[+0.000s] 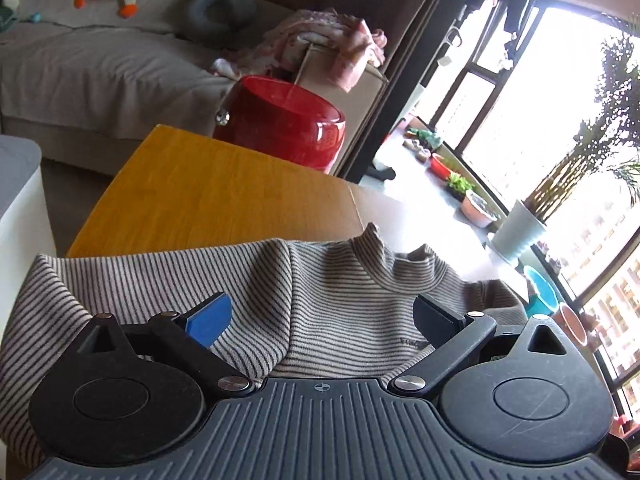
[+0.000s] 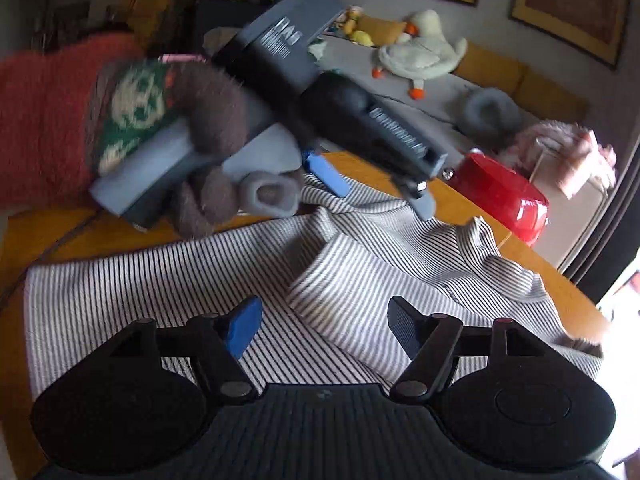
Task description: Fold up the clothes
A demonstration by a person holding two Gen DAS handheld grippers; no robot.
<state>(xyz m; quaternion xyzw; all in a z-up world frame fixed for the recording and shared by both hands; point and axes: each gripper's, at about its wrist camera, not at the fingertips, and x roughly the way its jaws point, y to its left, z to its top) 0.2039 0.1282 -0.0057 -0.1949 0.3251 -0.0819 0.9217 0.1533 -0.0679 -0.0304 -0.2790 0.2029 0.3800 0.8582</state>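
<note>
A beige top with thin dark stripes (image 1: 320, 300) lies on the wooden table (image 1: 208, 192), its high collar (image 1: 396, 272) toward the far edge. In the right wrist view the same striped top (image 2: 168, 280) is spread wide, with a sleeve (image 2: 360, 292) folded across its body. My left gripper (image 1: 322, 314) hovers open just above the cloth, nothing between its fingers. My right gripper (image 2: 324, 326) stands open over the folded sleeve, holding nothing. The left gripper (image 2: 368, 196) also appears in the right wrist view, held by a gloved hand (image 2: 208, 120) above the top's far edge.
A red round stool (image 1: 284, 120) stands beyond the table's far edge. Behind it is a grey sofa (image 1: 100, 68) with a plush duck (image 2: 420, 48) and a heap of pink cloth (image 1: 332, 44). Potted plants (image 1: 520, 228) line the bright window on the right.
</note>
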